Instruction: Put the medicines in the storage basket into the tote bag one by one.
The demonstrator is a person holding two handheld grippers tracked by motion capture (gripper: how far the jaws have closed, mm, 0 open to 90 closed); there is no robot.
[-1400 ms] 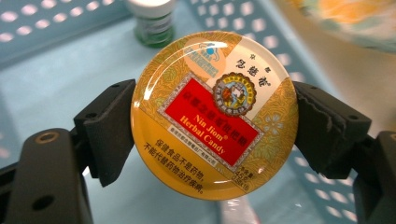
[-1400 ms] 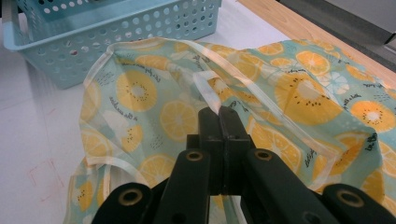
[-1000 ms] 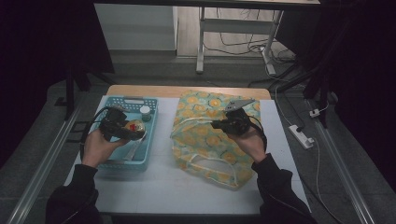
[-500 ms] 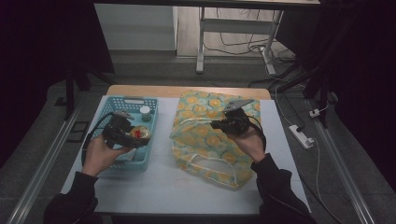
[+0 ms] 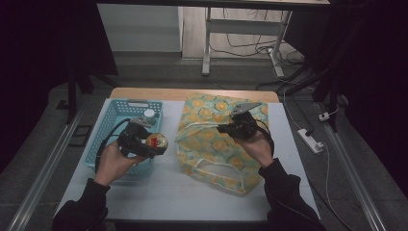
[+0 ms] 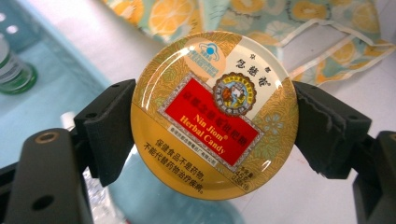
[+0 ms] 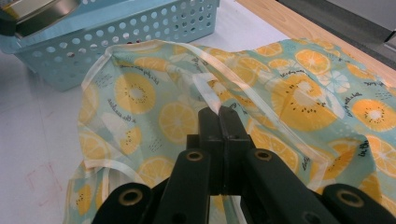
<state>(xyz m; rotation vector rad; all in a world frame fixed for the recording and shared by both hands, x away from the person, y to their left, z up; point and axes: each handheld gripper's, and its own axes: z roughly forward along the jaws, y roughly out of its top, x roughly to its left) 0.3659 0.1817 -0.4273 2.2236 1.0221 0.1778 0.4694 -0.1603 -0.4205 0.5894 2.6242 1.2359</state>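
We hold a round candy tin (image 6: 215,114) clamped between the left gripper (image 5: 144,143)'s jaws, lifted just above the blue basket (image 5: 111,126). Beside the basket, our right gripper (image 7: 219,116) pinches the fruit-print bag (image 5: 211,139)'s handle. Next, we judge, the tin must travel into the bag's held-open mouth.

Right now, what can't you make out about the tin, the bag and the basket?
- Tin: its underside faces away, left gripper view.
- Bag: its inside is hidden by its own cloth; the right gripper covers the strap it pinches.
- Basket: the left gripper and hand hide part of its contents, high view.
- Bottle: blurred, cut off, left gripper view.
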